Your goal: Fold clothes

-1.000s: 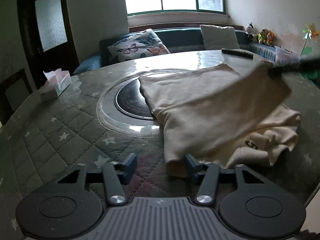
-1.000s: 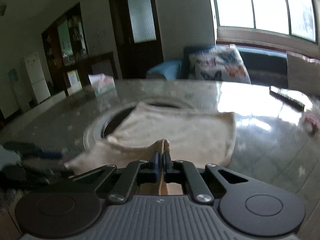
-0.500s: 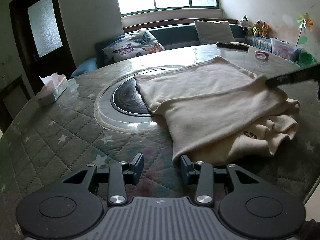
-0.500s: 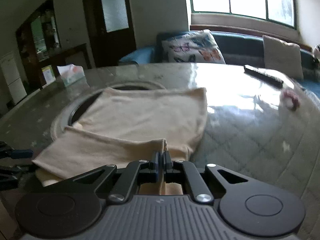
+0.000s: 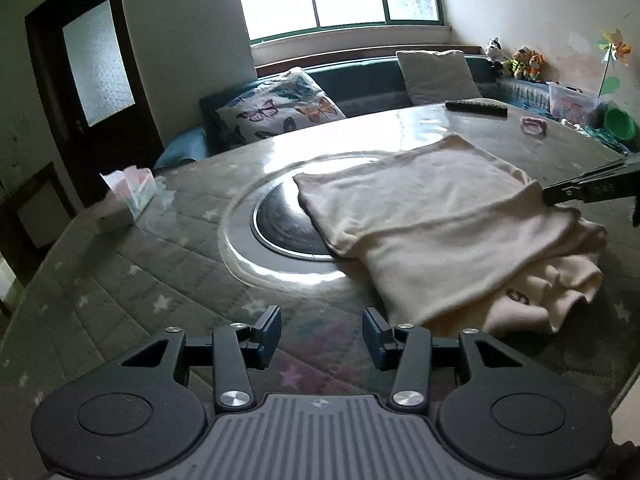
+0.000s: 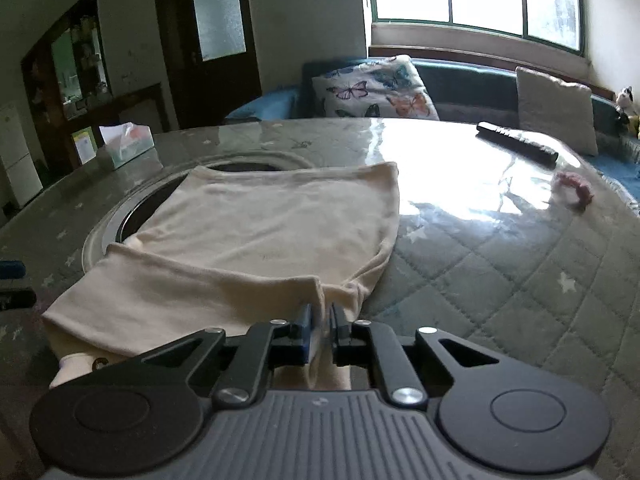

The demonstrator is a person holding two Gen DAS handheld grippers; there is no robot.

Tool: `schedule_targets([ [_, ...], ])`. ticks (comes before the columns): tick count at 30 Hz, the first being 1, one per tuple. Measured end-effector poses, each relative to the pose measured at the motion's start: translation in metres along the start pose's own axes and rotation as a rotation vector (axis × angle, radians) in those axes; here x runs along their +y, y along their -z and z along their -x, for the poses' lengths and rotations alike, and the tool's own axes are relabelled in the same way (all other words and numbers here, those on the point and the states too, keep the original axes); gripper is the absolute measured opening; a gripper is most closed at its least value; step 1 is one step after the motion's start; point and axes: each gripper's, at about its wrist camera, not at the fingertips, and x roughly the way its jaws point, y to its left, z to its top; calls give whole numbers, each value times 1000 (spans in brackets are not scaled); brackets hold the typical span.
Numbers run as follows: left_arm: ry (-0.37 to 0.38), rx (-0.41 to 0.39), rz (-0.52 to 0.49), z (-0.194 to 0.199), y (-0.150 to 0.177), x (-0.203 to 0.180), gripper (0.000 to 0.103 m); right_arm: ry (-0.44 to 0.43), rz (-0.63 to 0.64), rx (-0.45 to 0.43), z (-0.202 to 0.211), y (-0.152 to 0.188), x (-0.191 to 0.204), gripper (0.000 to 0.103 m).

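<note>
Left claw (image 5: 321,334): fingers spread apart, nothing between them, hovering over the quilted star-pattern worktop (image 5: 120,280) just short of the garment's near edge.

Right claw (image 6: 321,330): fingers drawn together, clamped on a raised pinch of the cream garment (image 6: 256,240) at its near hem. In the left wrist view the same claw enters from 3 o'clock, its tip at the cloth's right edge.

Garment: lies on the worktop, partly covering the round dark inset plate (image 5: 280,224) at centre. The upper layer is folded over; bunched layers sit below it toward 4 o'clock in the left view. A small dark printed mark (image 5: 516,296) shows on the lower layer; the lettering is too small to read.

Also on the worktop: tissue box (image 5: 126,200) at 9 o'clock, black remote (image 6: 516,142) at 1 o'clock, and a small pink item (image 6: 574,188) near the remote. Butterfly-print cushion (image 6: 372,88) on the bench beyond.
</note>
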Motion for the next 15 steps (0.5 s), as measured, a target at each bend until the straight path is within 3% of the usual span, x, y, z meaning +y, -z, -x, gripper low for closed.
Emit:
schedule_targets([
  [9, 69, -44, 2, -40, -31, -16, 47, -63, 60, -44, -1, -12, 13, 10],
  [15, 86, -13, 22, -78, -41, -19, 35, -75, 79, -7, -19, -11, 16, 10],
])
